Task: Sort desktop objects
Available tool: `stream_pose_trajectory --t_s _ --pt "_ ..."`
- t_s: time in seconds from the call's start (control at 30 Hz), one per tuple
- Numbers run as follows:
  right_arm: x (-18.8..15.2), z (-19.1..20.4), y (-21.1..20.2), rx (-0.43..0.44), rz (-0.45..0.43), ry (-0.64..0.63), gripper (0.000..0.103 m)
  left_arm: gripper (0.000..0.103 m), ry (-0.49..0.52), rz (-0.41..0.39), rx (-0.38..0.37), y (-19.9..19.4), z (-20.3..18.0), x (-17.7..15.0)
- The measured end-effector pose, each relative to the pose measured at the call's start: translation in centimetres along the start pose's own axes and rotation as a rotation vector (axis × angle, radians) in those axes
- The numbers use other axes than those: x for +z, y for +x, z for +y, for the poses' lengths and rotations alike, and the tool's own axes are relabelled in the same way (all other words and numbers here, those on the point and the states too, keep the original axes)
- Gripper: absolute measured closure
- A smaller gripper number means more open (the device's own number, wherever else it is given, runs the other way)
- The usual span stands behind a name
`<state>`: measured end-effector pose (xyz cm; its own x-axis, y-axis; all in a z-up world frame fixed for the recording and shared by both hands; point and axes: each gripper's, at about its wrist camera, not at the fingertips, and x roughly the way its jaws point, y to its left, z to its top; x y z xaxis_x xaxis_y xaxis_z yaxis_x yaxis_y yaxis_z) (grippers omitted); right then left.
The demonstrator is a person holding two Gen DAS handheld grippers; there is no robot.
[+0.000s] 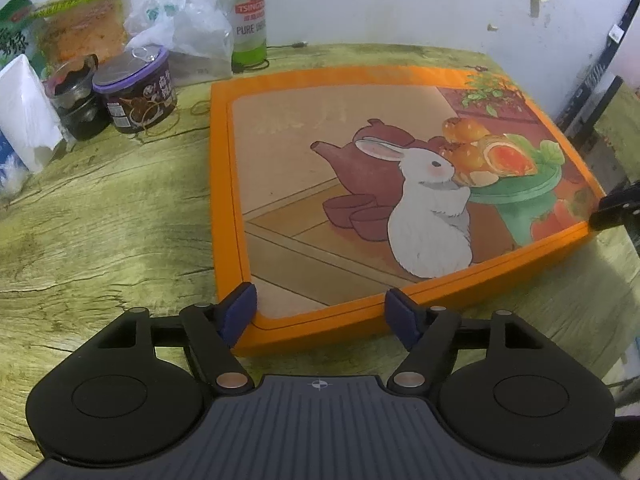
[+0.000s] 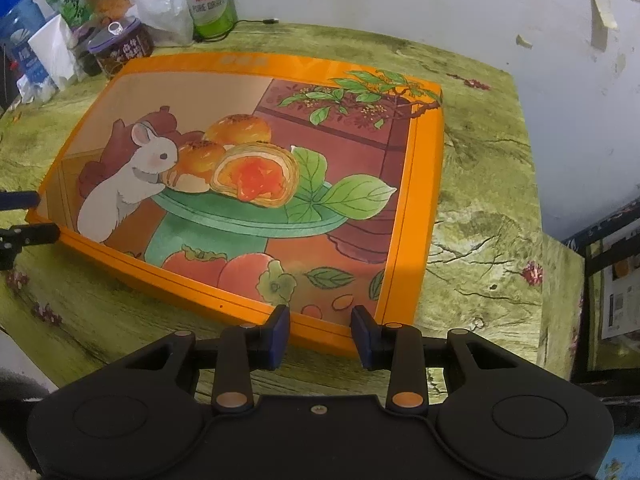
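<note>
Left wrist view: the left gripper (image 1: 321, 314) hangs over the near edge of the orange box (image 1: 224, 184), fingers apart and straddling its near-left corner without pressing it. The box lies flat on the table (image 1: 100, 216); a beer can (image 1: 243, 16) and a purple-lidded tub (image 1: 136, 88) stand at the far-left corner.

Right wrist view: the right gripper (image 2: 320, 334) sits at the box's (image 2: 416, 216) near-right corner, fingers apart, gap narrow, clamping nothing.

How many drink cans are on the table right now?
1. The green beer can stands upright at the table's back edge, behind the orange box; clutter to its left could hide more.
</note>
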<state>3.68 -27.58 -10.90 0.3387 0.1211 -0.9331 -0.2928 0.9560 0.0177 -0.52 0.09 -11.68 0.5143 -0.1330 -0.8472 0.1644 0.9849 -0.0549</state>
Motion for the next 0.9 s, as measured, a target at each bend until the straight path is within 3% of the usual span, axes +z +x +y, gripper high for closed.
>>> stream_pose_trajectory --t_s 0.2,0.33,0.57,0.9 --pt "-0.1 -0.2 0.1 0.007 -0.002 0.010 0.070 0.032 -0.001 0.002 -0.003 -0.2 0.0 0.3" --pt "0.7 -0.3 -0.7 0.008 -0.008 0.027 0.071 0.035 -0.078 0.008 -0.041 -0.7 1.1 1.8" --pt "2.0 -1.2 -0.1 0.001 -0.015 0.068 0.071 0.033 -0.138 0.117 -0.031 1.5 1.0 4.7" --pt "2.3 -0.5 1.1 -0.010 0.027 0.034 0.070 0.024 -0.038 0.170 0.025 2.8 -0.8 5.0"
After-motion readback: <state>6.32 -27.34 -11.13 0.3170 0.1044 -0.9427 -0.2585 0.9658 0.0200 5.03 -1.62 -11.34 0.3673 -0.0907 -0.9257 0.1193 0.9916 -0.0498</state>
